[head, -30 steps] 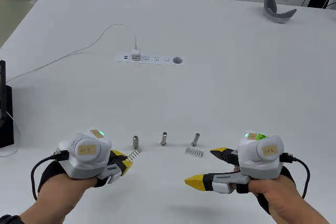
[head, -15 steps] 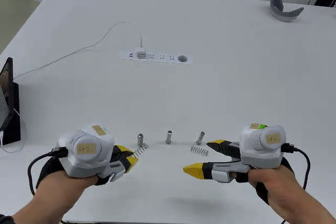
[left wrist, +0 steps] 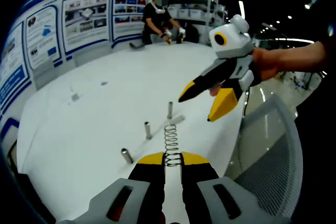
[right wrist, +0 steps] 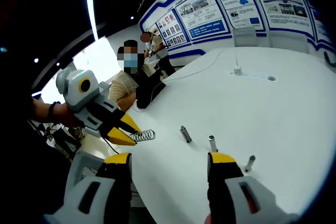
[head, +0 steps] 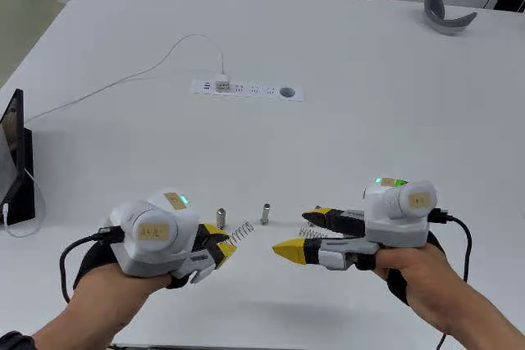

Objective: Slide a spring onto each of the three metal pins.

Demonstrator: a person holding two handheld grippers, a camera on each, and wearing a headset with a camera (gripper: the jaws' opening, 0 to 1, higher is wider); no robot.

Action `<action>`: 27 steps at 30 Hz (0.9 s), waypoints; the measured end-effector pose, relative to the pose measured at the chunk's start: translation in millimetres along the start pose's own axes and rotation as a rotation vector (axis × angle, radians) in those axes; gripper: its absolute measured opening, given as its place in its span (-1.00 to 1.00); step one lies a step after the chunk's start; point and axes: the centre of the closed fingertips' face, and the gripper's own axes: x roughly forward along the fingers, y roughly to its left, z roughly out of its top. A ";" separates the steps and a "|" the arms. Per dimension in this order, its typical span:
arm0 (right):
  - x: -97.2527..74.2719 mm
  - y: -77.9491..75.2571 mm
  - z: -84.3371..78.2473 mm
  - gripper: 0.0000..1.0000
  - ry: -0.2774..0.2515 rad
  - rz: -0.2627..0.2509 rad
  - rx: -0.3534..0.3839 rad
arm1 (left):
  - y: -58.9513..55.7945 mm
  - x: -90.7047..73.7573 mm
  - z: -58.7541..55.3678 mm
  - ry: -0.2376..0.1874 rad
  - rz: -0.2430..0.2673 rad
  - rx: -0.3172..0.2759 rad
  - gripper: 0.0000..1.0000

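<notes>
Three short metal pins stand in a row near the table's front edge. The left pin (head: 221, 218) wears a spring; the middle pin (head: 265, 213) is bare. The right gripper's upper jaw covers most of the third pin in the head view, and it stands bare (right wrist: 250, 163) in the right gripper view. My left gripper (head: 220, 252) is shut on a spring (head: 240, 231) that sticks out forward, just above the table (left wrist: 171, 139). My right gripper (head: 299, 233) is open, its jaws around a loose spring (head: 308, 234) lying by the third pin.
A white power strip (head: 246, 88) with a plugged cable lies mid-table. A grey curved object (head: 448, 14) sits at the far right, a black device (head: 11, 161) at the left edge. The table's front edge runs just below my hands. People stand in the background.
My left gripper has lifted its spring off the table beside the left pin and carried it right. My right gripper has moved left over the third pin and the loose spring.
</notes>
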 end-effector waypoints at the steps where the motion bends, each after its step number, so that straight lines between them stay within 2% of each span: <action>1: 0.8 2.1 0.9 0.18 -0.003 0.008 0.009 | -2.2 0.7 1.4 -0.001 -0.005 0.004 -0.80; 11: 9.2 19.9 4.5 -0.09 -0.015 0.091 0.072 | -15.5 7.3 8.1 -0.007 -0.039 0.036 -0.80; 17: 13.1 33.8 9.6 -0.28 -0.030 0.160 0.147 | -23.6 10.4 11.6 -0.007 -0.062 0.054 -0.80; 27: 16.6 37.6 6.0 -0.39 -0.009 0.195 0.197 | -31.8 12.2 21.3 -0.026 -0.085 0.082 -0.80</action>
